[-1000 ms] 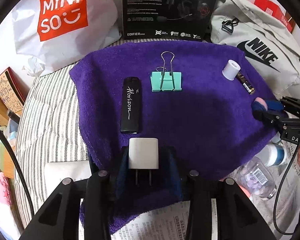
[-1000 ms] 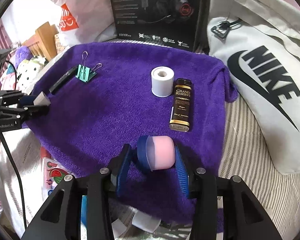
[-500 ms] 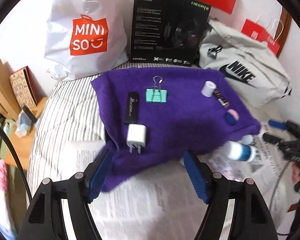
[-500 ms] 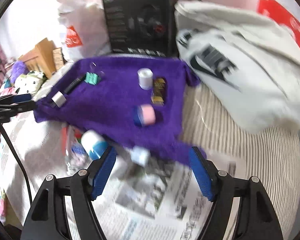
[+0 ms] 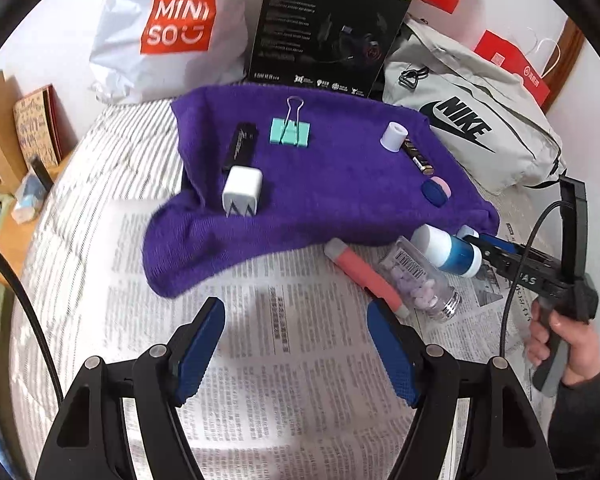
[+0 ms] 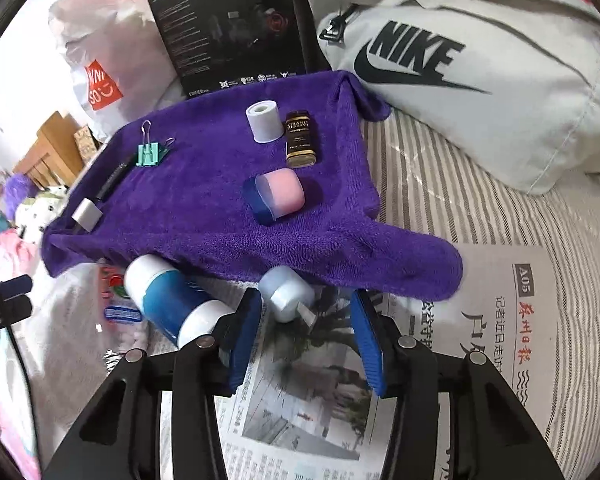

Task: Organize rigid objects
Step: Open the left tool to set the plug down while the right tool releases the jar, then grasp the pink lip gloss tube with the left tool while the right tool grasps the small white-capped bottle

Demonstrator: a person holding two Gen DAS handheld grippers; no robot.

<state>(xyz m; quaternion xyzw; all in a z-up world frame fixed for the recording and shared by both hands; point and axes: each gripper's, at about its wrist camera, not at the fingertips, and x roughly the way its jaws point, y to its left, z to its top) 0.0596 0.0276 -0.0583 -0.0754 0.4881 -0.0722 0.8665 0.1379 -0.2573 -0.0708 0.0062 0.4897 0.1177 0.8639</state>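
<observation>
Above, both claws stand wide and empty over newspaper: the left claw (image 5: 294,340) just short of the purple terry towel (image 5: 320,200), the right claw (image 6: 306,332) flanking a small pale-blue capped bottle (image 6: 286,294). White charger cube (image 5: 242,192), mint binder clip (image 5: 290,133) and pink-and-blue case (image 6: 274,198) lie on the towel.

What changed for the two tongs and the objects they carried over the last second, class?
The left tongs released the white charger onto the purple towel and drew back open. The right tongs released the pink-and-blue case, withdrew, and now sit open beside a small white bottle. The binder clip stayed put.
</observation>
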